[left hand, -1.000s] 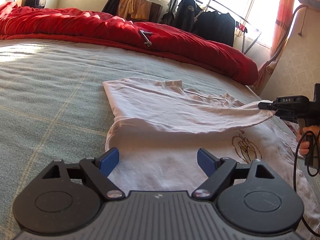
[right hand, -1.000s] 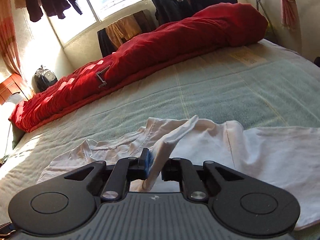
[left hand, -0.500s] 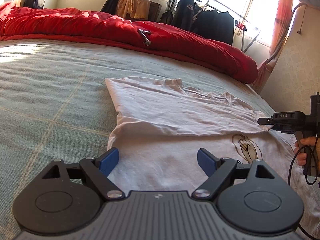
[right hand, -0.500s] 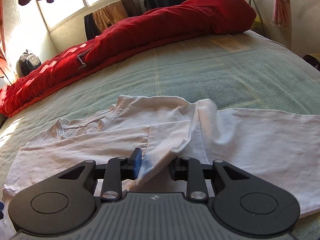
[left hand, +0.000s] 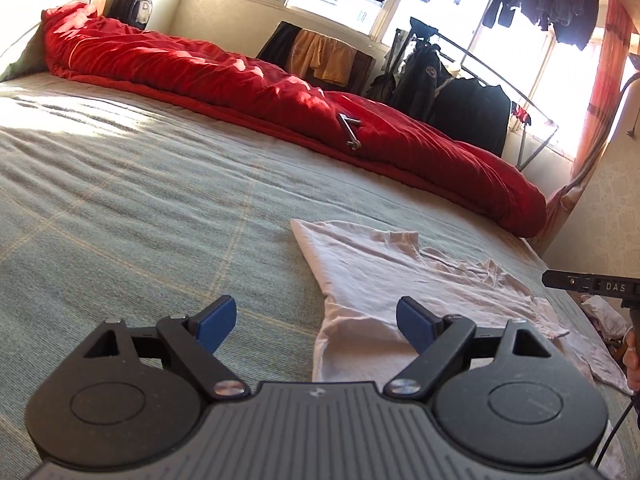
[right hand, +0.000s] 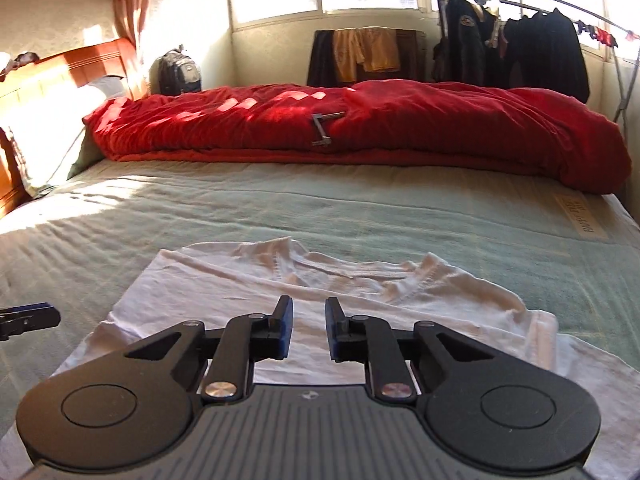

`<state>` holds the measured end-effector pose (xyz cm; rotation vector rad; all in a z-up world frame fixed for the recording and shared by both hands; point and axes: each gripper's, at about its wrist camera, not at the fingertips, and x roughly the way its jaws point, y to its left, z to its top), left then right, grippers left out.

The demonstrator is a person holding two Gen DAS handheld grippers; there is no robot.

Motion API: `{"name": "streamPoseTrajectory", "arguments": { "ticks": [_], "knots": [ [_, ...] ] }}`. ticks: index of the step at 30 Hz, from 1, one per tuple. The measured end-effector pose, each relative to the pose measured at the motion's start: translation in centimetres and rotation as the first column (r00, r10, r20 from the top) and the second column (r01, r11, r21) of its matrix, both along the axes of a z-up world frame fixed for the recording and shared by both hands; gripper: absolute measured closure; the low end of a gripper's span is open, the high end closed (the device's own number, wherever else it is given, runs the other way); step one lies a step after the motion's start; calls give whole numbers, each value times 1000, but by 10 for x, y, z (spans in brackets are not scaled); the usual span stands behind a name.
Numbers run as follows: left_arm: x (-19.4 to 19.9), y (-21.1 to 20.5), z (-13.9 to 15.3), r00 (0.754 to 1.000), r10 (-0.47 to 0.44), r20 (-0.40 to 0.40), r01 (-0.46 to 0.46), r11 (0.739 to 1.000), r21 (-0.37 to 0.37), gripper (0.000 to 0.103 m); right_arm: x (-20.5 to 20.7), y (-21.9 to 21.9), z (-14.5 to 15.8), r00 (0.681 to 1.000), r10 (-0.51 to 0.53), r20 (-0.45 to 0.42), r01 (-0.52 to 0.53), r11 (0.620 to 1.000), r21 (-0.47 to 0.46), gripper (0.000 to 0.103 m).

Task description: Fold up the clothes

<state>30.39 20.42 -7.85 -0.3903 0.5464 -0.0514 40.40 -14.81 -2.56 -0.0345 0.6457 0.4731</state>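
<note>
White T-shirt lying partly folded on a bed, with both hand-held grippers empty above it.

The white T-shirt (right hand: 304,300) lies flat on the green bedspread (left hand: 160,216), one side folded over its body and the collar toward a red duvet (right hand: 400,128) bunched along the far edge. The left hand-held gripper (left hand: 316,322) has its blue pads spread wide, hovering over the shirt's near-left edge and the bedspread. The right hand-held gripper (right hand: 306,330) has its pads parted by a narrow gap, gripping nothing, over the shirt's middle. Dark garments hang on a clothes rack (right hand: 520,40) by the window.
</note>
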Motion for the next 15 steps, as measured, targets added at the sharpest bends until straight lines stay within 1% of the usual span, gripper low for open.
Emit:
{"name": "streamPoseTrajectory", "arguments": {
  "ticks": [2, 4, 7, 9, 10, 11, 12, 13, 14, 15],
  "knots": [
    [0, 15, -1, 998, 64, -6, -64, 998, 0, 16, 4, 43, -6, 996, 91, -20, -91, 996, -14, 83],
    [-1, 23, -2, 995, 100, -11, -100, 995, 4, 16, 7, 83, -17, 985, 171, -39, -172, 984, -41, 83],
    [0, 33, -4, 992, 124, -12, -124, 992, -11, 16, 9, 133, -37, 963, 259, -75, -264, 961, -78, 84],
    [1, 37, -5, 991, 131, -14, -131, 991, -27, 16, 9, 160, -53, 947, 299, -117, -310, 947, -88, 85],
    [2, 39, -5, 992, 129, -14, -130, 991, -35, 16, 8, 168, -59, 943, 308, -126, -320, 943, -93, 85],
    [2, 39, -6, 992, 127, -12, -127, 991, -39, 16, 6, 179, -67, 939, 320, -126, -332, 939, -92, 88],
    [2, 40, -6, 992, 125, -9, -125, 991, -41, 16, 5, 185, -70, 941, 317, -119, -328, 940, -91, 93],
    [2, 39, -6, 993, 122, -8, -122, 992, -40, 16, 4, 191, -73, 944, 311, -110, -321, 943, -89, 95],
    [3, 39, -6, 993, 118, -9, -119, 992, -37, 16, 6, 192, -73, 944, 309, -113, -317, 946, -61, 95],
    [3, 38, -6, 994, 113, -10, -113, 993, -34, 16, 9, 193, -73, 944, 307, -117, -312, 949, -31, 92]
  ]
}}
